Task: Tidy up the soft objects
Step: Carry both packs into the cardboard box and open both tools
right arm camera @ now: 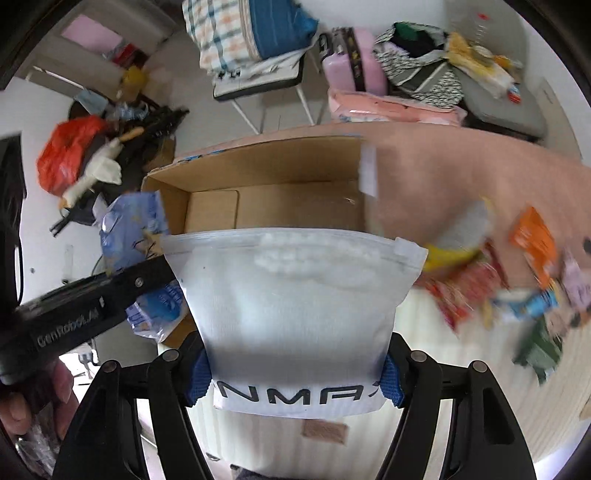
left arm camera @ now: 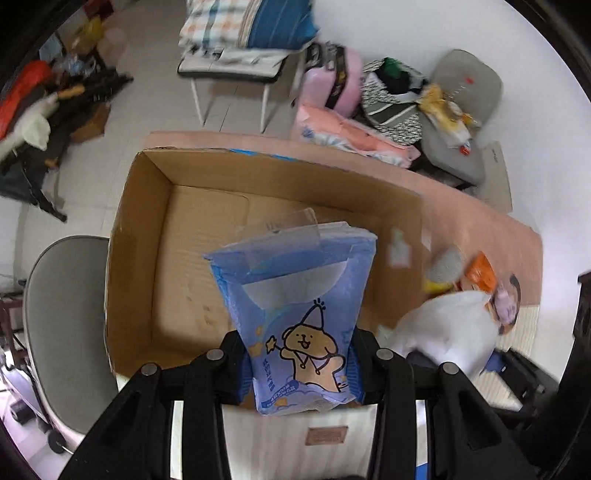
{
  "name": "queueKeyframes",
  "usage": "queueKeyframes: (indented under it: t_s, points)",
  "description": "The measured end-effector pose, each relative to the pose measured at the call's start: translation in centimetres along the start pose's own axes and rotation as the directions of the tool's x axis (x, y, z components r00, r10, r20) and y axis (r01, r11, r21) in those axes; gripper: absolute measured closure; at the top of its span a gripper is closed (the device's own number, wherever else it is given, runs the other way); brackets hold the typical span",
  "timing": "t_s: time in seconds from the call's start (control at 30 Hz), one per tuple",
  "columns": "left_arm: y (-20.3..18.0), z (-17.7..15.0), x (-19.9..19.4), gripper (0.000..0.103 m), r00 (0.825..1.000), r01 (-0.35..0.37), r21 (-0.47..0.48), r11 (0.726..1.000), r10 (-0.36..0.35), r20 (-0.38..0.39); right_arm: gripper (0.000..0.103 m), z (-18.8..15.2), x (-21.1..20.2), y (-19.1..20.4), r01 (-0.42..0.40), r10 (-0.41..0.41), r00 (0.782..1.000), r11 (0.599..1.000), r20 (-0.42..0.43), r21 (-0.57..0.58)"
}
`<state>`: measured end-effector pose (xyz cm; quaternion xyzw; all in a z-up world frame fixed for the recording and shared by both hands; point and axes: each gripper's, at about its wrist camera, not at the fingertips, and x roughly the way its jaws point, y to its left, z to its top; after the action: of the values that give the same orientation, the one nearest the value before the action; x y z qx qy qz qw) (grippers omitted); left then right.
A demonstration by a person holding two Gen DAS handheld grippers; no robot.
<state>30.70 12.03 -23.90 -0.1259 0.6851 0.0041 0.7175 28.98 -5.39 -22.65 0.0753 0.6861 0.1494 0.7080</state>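
Observation:
My left gripper (left arm camera: 301, 354) is shut on a blue packet with a cartoon bear (left arm camera: 299, 306) and holds it above the near edge of an open cardboard box (left arm camera: 147, 236). My right gripper (right arm camera: 295, 373) is shut on a white zip bag with soft white filling (right arm camera: 291, 295) and holds it in front of the same box (right arm camera: 266, 162). The left gripper's black body (right arm camera: 85, 310) with the blue packet (right arm camera: 133, 229) shows at the left of the right wrist view. The white bag (left arm camera: 447, 328) shows at the right of the left wrist view.
The box stands on a pink-covered table (right arm camera: 443, 166). Several colourful packets (right arm camera: 532, 258) lie on the table to the right. A grey chair (left arm camera: 62, 325) stands left of the box. Behind the table are a chair with a plaid bag (left arm camera: 243, 29) and piled bags (left arm camera: 391, 92).

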Motion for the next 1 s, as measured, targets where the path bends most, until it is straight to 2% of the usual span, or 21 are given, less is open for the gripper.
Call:
queueKeyframes:
  t_s: [0.1,0.2,0.33,0.43,0.6,0.7,0.73,0.8,0.83,0.87,0.93,1.0]
  points:
    - [3.1,3.4,2.4,0.066,0.997,0.034,-0.003,0.999,-0.035,-0.064,0.03,3.0,3.0,3.9,0.038,-0.037,0.999,0.999,-0.034,0.005]
    - [4.1,5.5,5.4,0.064,0.988,0.062,0.038,0.997,-0.056,-0.144,0.03,5.7,6.6,4.5,0.076,-0.075,0.995,0.997,-0.059,0.021]
    - [3.7,6.9,10.0,0.064,0.968,0.096,0.083,0.992,-0.073,-0.24,0.03,7.5,10.5,4.4,0.137,-0.133,0.986,0.99,-0.097,0.034]
    - [3.1,7.5,12.1,0.064,0.959,0.117,0.099,0.988,-0.086,-0.27,0.029,8.6,13.2,3.4,0.173,-0.169,0.978,0.985,-0.12,0.025]
    - [3.0,7.9,13.1,0.062,0.958,0.124,0.113,0.986,-0.09,-0.273,0.029,10.1,15.7,2.5,0.208,-0.203,0.972,0.978,-0.121,0.026]
    - [3.2,8.2,12.8,0.055,0.961,0.095,0.123,0.988,-0.059,-0.272,0.025,10.3,15.9,2.3,0.229,-0.224,0.967,0.973,-0.123,0.028]
    - [3.1,8.4,12.8,0.049,0.962,0.087,0.134,0.987,-0.048,-0.27,0.02,10.3,15.9,2.2,0.233,-0.227,0.965,0.972,-0.134,0.032]
    - [3.0,8.4,11.7,0.034,0.974,0.047,0.162,0.986,-0.009,-0.225,0.016,10.2,15.5,2.2,0.215,-0.209,0.969,0.976,-0.132,0.035]
    - [3.2,8.3,11.3,0.023,0.978,0.032,0.173,0.984,0.005,-0.21,0.006,10.1,15.1,2.3,0.208,-0.202,0.972,0.977,-0.124,0.039]
    - [3.4,8.2,10.6,0.015,0.983,0.0,0.176,0.984,0.032,-0.18,0.0,10.0,14.5,2.6,0.206,-0.201,0.973,0.978,-0.111,0.035]
    - [3.8,7.9,9.8,0.007,0.986,-0.031,0.175,0.984,0.059,-0.156,0.0,9.7,13.3,3.0,0.208,-0.205,0.974,0.978,-0.095,0.031]
    - [4.6,7.6,8.8,0.006,0.988,-0.041,0.147,0.988,0.062,-0.141,0.0,9.1,12.2,3.3,0.199,-0.195,0.977,0.979,-0.092,0.036]
